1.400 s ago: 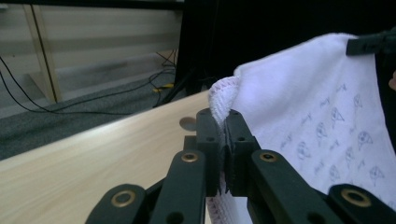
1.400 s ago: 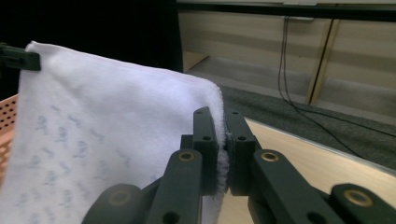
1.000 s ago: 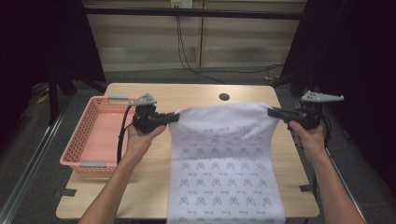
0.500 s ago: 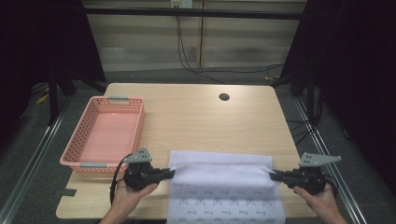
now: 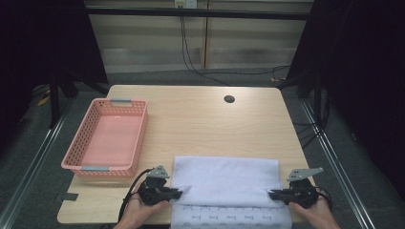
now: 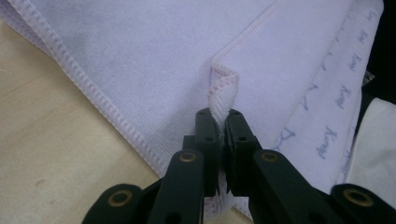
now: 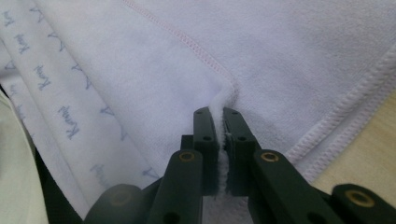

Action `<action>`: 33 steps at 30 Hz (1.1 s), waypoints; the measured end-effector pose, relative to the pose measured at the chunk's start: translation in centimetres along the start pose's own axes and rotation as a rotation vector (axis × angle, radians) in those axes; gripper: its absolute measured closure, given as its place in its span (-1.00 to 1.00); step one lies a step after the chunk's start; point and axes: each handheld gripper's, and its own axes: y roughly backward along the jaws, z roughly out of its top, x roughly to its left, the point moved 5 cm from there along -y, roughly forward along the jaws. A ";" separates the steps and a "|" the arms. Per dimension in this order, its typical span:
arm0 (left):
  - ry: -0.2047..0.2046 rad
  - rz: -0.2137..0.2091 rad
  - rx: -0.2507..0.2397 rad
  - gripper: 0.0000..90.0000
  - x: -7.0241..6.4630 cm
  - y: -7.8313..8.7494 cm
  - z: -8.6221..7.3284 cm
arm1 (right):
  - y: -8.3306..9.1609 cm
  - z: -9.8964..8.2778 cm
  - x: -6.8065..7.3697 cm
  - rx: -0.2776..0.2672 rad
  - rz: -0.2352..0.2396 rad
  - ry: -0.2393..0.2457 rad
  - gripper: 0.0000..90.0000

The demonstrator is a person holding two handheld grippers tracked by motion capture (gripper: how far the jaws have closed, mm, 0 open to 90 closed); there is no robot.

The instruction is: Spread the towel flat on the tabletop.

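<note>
A white towel (image 5: 224, 181) with a pale blue print lies folded over itself at the table's near edge, its printed part (image 5: 229, 217) hanging toward the person. My left gripper (image 5: 179, 193) is shut on the towel's left corner, and in the left gripper view the stitched hem (image 6: 223, 86) is pinched between the jaws. At the other end my right gripper (image 5: 271, 194) is shut on the right corner; the right gripper view shows a fold of towel (image 7: 219, 109) squeezed between its jaws. Both grippers sit low, just over the tabletop.
A pink perforated basket (image 5: 76, 164) stands at the left of the wooden table (image 5: 205, 124). A dark round hole (image 5: 229, 99) sits near the far edge. Cables run behind the table on the floor.
Both grippers came down and toward the near edge with the towel corners. The towel, first held up and spread, now lies folded on the table.
</note>
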 end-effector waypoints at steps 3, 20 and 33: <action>0.001 0.015 -0.009 0.92 0.4 -0.1 0.3 | -0.1 0.1 0.0 -0.001 -0.006 0.004 0.91; 0.056 0.151 -0.065 0.94 7.1 -1.8 5.3 | -3.2 5.1 -4.7 -0.075 -0.095 -0.020 0.92; 0.074 0.281 -0.032 0.94 13.5 -3.5 10.8 | -6.1 10.1 -9.9 -0.124 -0.155 -0.071 0.92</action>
